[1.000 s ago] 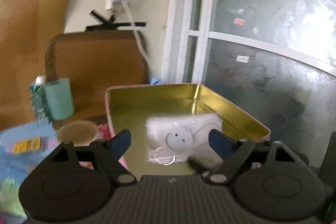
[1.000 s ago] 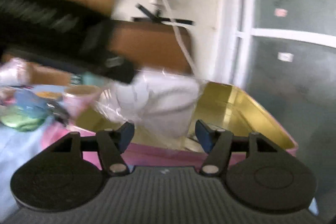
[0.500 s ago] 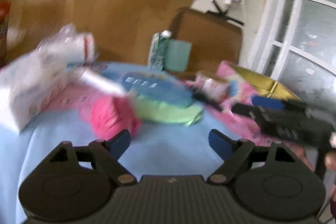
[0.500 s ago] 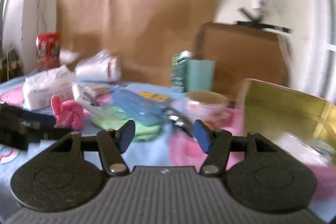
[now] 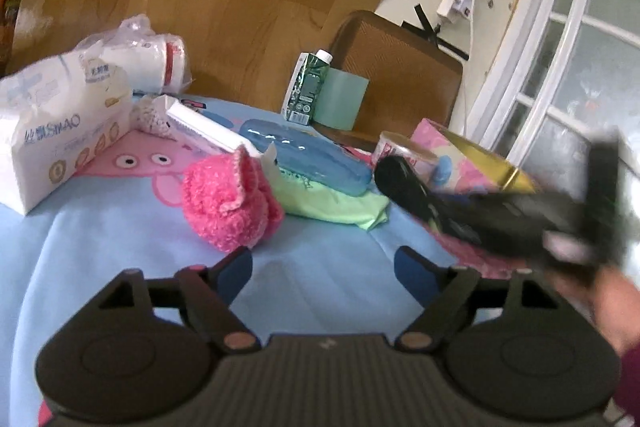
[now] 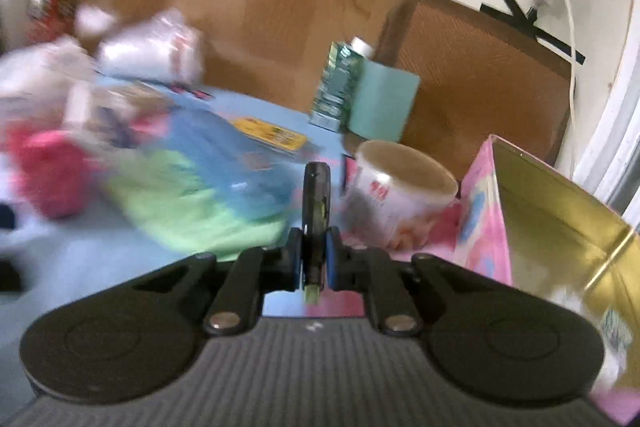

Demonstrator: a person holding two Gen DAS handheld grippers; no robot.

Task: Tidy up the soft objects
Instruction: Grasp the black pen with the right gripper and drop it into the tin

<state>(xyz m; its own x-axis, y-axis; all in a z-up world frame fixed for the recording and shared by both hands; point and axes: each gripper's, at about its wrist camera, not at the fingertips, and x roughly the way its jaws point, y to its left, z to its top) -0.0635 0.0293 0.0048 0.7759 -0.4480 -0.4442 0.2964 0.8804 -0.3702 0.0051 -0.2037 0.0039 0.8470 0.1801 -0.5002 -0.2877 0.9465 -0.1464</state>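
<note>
The right gripper point(image 6: 313, 259) clamps a thin black strap point(image 6: 316, 195); the left gripper point(image 5: 323, 269) hangs open. Best to lift the strap slowly toward the box point(image 6: 560, 211), avoiding the cup point(image 6: 400, 195).

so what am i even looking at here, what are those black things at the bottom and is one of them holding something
Those black shapes are hand-held grippers, one in each of a person's hands, each with a camera looking along its two blue-tipped fingers.

The left camera's picture shows the left gripper open and empty above a blue tablecloth. Ahead of it lie a fluffy pink ball, a green cloth with a blue case resting on it, and a tissue pack to the left. The blurred black thing on the right is the other gripper.

The right camera's picture shows the right gripper shut on a thin dark object, too blurred to name. To its right stands an open pink tin with a gold inside, and beside that a paper cup.
</note>
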